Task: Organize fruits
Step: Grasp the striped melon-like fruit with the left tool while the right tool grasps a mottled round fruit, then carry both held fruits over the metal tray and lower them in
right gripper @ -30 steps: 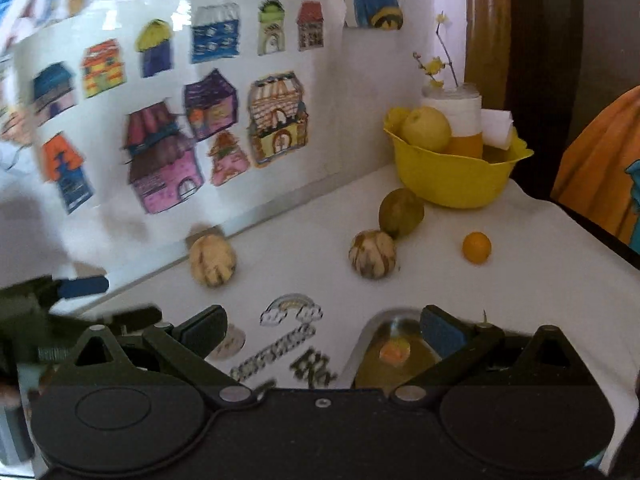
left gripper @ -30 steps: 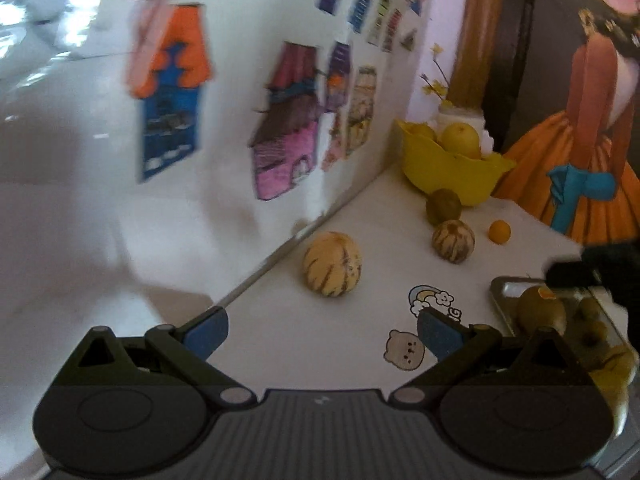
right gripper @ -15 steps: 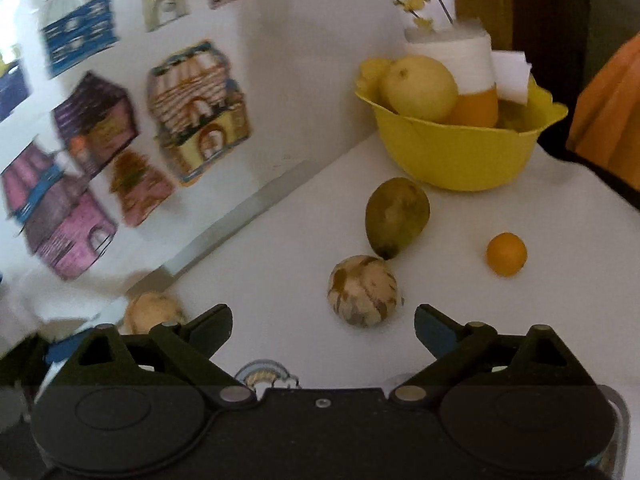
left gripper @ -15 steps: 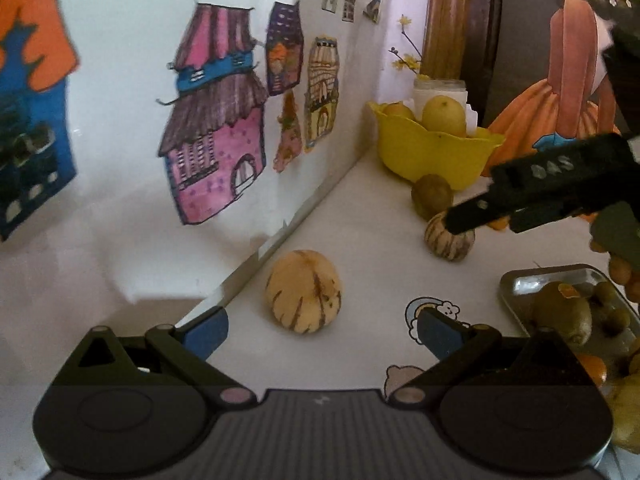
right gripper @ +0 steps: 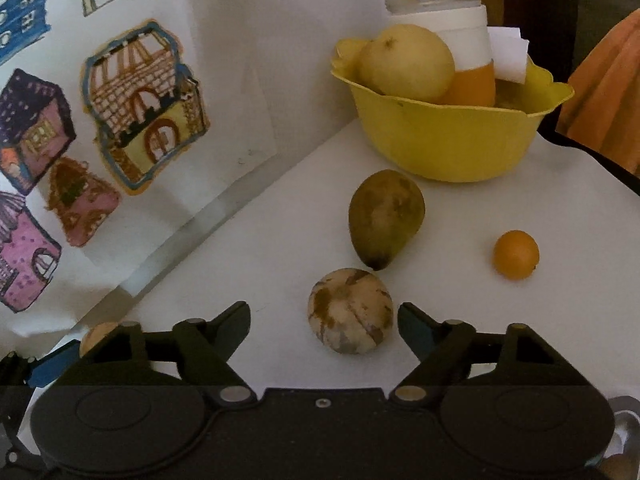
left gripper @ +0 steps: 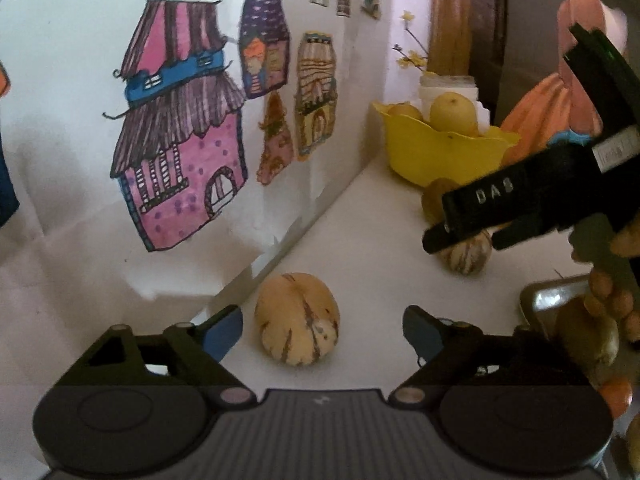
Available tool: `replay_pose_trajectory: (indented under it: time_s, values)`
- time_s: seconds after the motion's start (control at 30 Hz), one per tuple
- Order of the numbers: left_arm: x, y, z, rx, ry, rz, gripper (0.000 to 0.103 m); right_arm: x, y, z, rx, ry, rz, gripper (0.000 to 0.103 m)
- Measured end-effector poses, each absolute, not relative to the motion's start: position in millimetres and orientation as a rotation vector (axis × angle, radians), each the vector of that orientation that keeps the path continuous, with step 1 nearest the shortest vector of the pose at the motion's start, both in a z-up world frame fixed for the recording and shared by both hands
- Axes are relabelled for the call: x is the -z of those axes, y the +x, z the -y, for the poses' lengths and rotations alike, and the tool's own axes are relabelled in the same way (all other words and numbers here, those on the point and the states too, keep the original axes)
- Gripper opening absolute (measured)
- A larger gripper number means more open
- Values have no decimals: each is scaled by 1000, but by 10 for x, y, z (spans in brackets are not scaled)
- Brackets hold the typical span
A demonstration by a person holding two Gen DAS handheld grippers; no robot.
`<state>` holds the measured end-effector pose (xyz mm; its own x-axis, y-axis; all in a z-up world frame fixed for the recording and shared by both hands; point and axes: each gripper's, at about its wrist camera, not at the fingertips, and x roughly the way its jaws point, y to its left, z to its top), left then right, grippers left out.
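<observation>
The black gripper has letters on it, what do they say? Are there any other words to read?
"DAS": pale raised letters on the side of the black right gripper, seen in the left wrist view.
A pale label further up that gripper: too blurred to read.
The house drawings on the wall: no words.
The right wrist view: no text.

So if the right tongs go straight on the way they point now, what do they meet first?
Most likely the striped round fruit, which lies between the open right tongs; their jaws have just been closing, not touching it.

Left claw (left gripper: 322, 330) has just been closing around a striped melon (left gripper: 297, 319), seemingly not touching it.
</observation>
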<state>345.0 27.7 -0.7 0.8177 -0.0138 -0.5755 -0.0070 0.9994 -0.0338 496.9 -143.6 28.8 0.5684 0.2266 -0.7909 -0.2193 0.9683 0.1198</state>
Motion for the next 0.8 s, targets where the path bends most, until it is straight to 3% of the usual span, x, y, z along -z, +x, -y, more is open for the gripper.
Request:
replay_pose_trajectory:
  time_s: [0.37, 0.8]
  values:
    - [80, 3567, -335, -14, -74, -657, 74, -197, 4985, 1430, -242, 7, -921, 74]
    - [97, 3658, -372, -34, -112, -671, 53, -108, 5028, 1513, -222, 55, -930, 56]
